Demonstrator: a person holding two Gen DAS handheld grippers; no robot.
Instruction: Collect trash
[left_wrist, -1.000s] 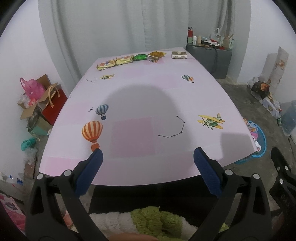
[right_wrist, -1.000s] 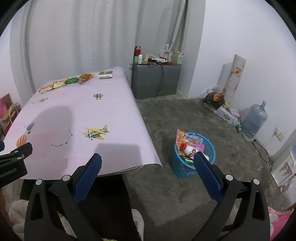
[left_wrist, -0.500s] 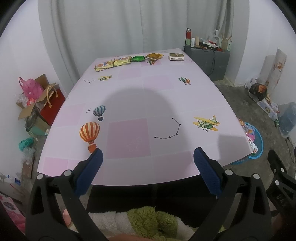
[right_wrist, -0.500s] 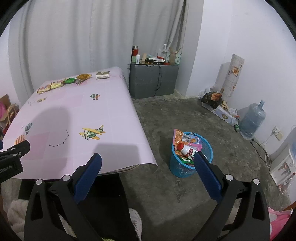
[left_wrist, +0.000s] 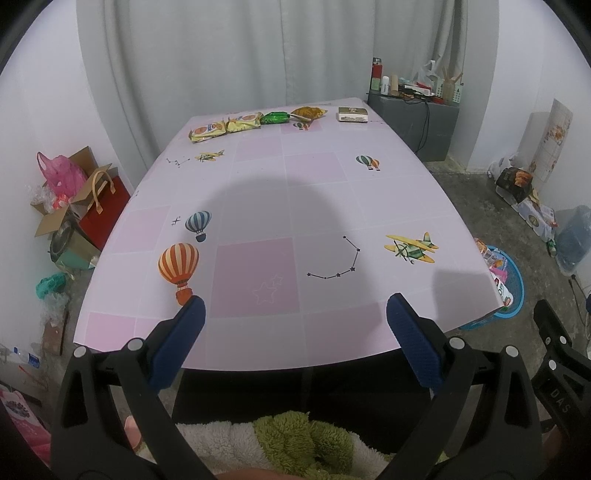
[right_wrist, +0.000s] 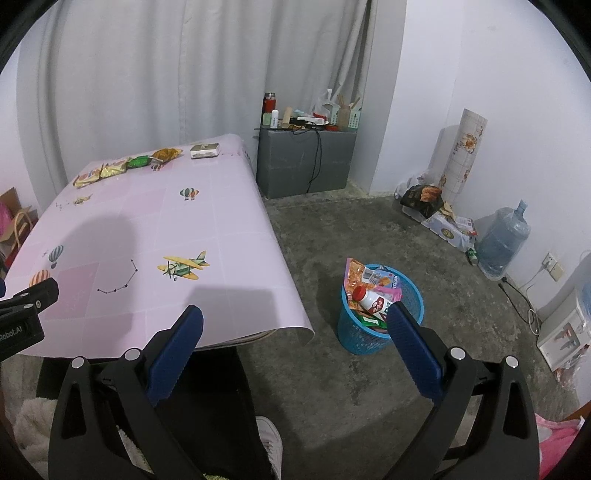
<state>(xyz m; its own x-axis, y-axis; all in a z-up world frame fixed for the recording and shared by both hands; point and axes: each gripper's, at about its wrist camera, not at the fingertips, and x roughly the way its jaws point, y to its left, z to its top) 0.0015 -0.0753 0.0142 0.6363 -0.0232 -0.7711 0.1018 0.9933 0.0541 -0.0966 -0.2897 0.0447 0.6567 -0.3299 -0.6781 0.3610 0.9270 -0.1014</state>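
Note:
Several snack wrappers lie in a row at the far edge of the pink table (left_wrist: 258, 192): two yellow packets (left_wrist: 208, 130), a green one (left_wrist: 274, 117), an orange one (left_wrist: 308, 112) and a small white box (left_wrist: 352, 113). They also show in the right wrist view (right_wrist: 140, 161). A blue mesh bin (right_wrist: 380, 314) full of trash stands on the floor right of the table. My left gripper (left_wrist: 293, 343) is open and empty at the table's near edge. My right gripper (right_wrist: 293, 345) is open and empty, over the floor between the table corner and the bin.
A grey cabinet (right_wrist: 304, 162) with bottles stands behind the table. Bags and boxes (left_wrist: 77, 199) lie on the floor at the left. A water jug (right_wrist: 502, 240), a snack bag and a paper roll stand by the right wall. The person's shoe (right_wrist: 267, 439) is below.
Both grippers have drawn back and risen slightly, so more of the table and floor shows. Both stay open and empty.

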